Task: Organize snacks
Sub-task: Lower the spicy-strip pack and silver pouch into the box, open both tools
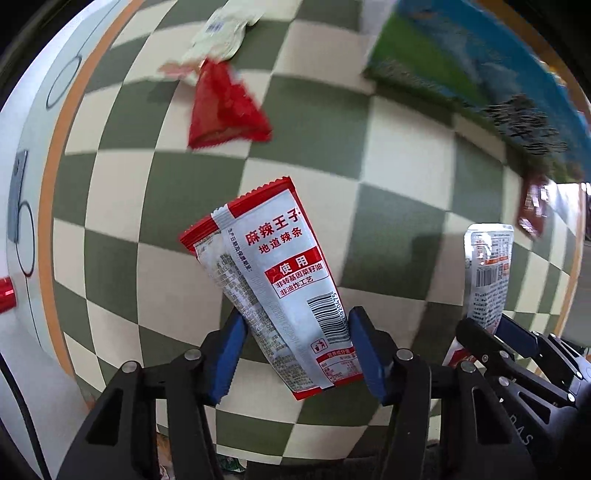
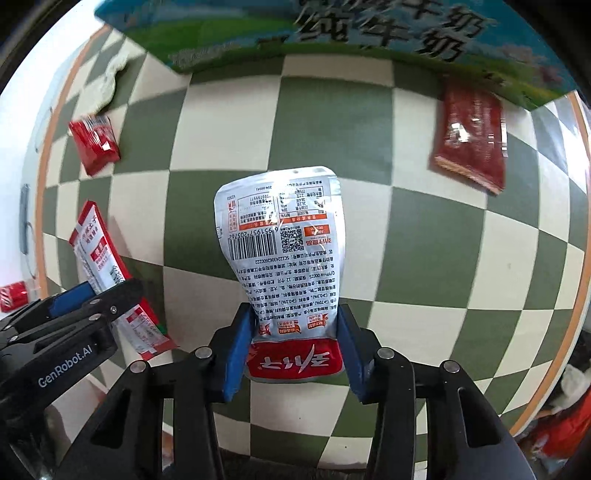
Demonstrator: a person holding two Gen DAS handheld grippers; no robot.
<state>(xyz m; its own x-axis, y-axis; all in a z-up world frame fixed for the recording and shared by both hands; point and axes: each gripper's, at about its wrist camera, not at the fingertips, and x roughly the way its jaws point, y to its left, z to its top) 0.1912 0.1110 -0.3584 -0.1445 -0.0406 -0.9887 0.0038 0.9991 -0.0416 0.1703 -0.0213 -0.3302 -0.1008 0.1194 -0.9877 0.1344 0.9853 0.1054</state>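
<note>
Left gripper (image 1: 297,354) clamps red-white packet (image 1: 280,280), right gripper (image 2: 295,349) clamps silver pouch (image 2: 284,251); milk carton (image 2: 332,33) lines checkered tabletop's (image 2: 443,266) far edge.

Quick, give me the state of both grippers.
Left gripper: shut on the red-and-white strip packet.
Right gripper: shut on the silver pouch.

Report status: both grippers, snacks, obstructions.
Left gripper shut on red-and-silver spicy strip packet. Right gripper shut on silver foil pouch. Dark red sachet beside blue-green milk carton ahead.
</note>
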